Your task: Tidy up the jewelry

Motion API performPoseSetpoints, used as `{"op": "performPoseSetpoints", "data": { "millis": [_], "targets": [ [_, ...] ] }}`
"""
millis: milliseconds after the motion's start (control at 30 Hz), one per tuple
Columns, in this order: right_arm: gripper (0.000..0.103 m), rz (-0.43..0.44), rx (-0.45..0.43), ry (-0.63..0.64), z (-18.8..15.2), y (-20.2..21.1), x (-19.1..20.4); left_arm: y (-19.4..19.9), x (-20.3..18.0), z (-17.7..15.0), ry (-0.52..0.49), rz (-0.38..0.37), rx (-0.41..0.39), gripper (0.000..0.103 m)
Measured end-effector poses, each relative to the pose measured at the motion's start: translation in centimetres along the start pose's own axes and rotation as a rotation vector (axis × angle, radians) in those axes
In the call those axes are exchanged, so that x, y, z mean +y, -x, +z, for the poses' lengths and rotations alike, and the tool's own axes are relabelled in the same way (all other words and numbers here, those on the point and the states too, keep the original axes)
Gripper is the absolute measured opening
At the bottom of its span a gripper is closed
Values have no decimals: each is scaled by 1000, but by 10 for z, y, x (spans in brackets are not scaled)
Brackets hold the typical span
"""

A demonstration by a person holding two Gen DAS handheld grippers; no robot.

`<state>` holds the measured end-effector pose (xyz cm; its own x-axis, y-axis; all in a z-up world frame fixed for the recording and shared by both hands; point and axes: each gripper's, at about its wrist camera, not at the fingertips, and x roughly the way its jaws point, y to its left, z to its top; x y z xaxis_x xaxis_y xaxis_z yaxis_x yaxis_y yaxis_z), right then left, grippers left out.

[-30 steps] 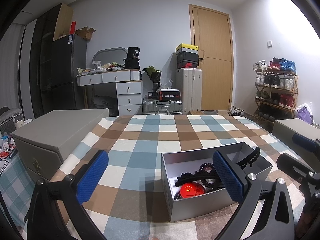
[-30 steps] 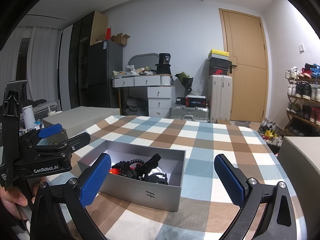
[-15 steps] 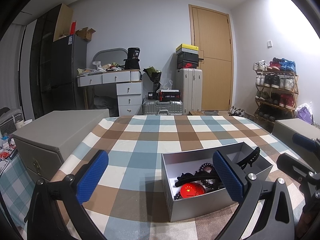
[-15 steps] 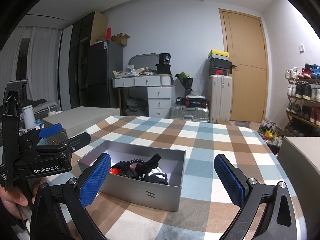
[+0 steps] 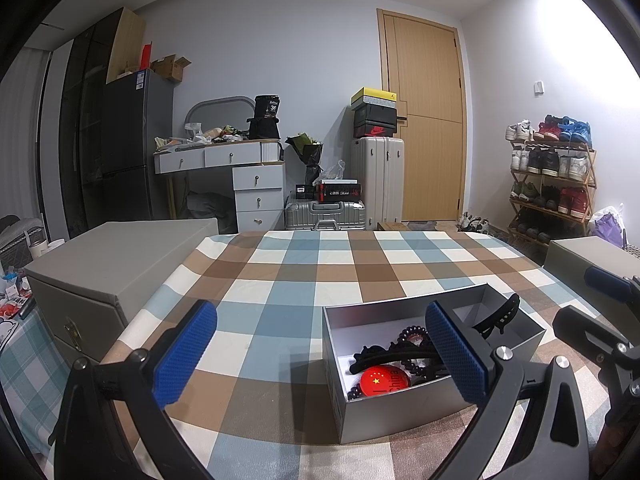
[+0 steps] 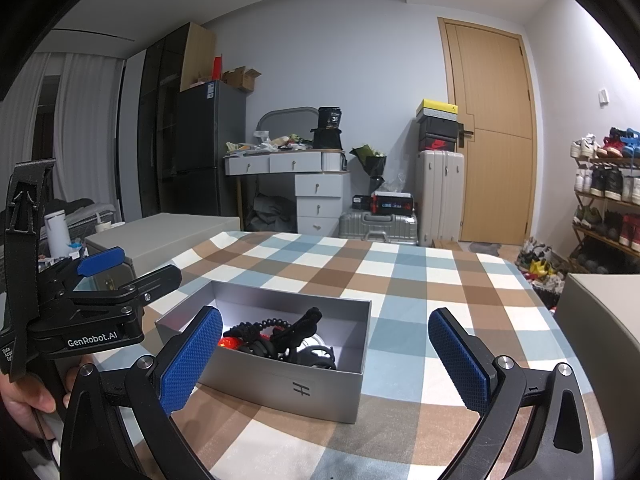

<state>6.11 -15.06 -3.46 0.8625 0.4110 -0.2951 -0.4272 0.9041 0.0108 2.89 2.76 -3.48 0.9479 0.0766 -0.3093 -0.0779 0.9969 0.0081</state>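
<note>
Left gripper [image 5: 320, 354]: held low over the near edge of the table, pointing forward, level. Jaws spread wide, nothing between them. Its pads [image 5: 186, 354] are blue with a fine diamond-knurled texture, set on black angular arms with silver screws. The right-hand pad overlaps the box in view; contact cannot be confirmed. In the right wrist view a bare hand [image 6: 28, 400] grips its handle at far left.

Right gripper [image 6: 326, 360]: also low and level at the near edge, just right of the left gripper, jaws spread wide and empty. Same blue knurled pads [image 6: 460, 360] and black frame. The box lies ahead of it, toward its left finger.

Box [image 5: 400, 412]: open, rectangular, matte silver-grey card, white inside, a small dark logo on its front wall. It rests on the tablecloth [image 5: 300, 280], a flat woven check of brown, blue and cream squares.

Contents: a tangle of dark jewelry lies inside the box. Noted are a black toothed hair claw [image 5: 496, 316] leaning against the far right wall and rising above the rim, a dark bead bracelet [image 5: 412, 334], and a glossy round red badge [image 5: 384, 380] with yellow stars near the front wall. The remaining black pieces cannot be told apart.

A plain grey lidded case [image 5: 112, 256] with a brass latch stands just beside the table's left edge.
</note>
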Motion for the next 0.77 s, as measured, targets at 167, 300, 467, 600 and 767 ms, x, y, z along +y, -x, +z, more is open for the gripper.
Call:
{"op": "performPoseSetpoints", "data": {
  "millis": [167,300,467,600,767],
  "targets": [
    [103,0,0,0,0,0,0,0,0,0,1,-1,0,102],
    [103,0,0,0,0,0,0,0,0,0,0,-1,0,102],
    [103,0,0,0,0,0,0,0,0,0,-1,0,0,102],
    [103,0,0,0,0,0,0,0,0,0,0,0,0,102],
    [103,0,0,0,0,0,0,0,-1,1,3,3,-1,102]
  ]
}}
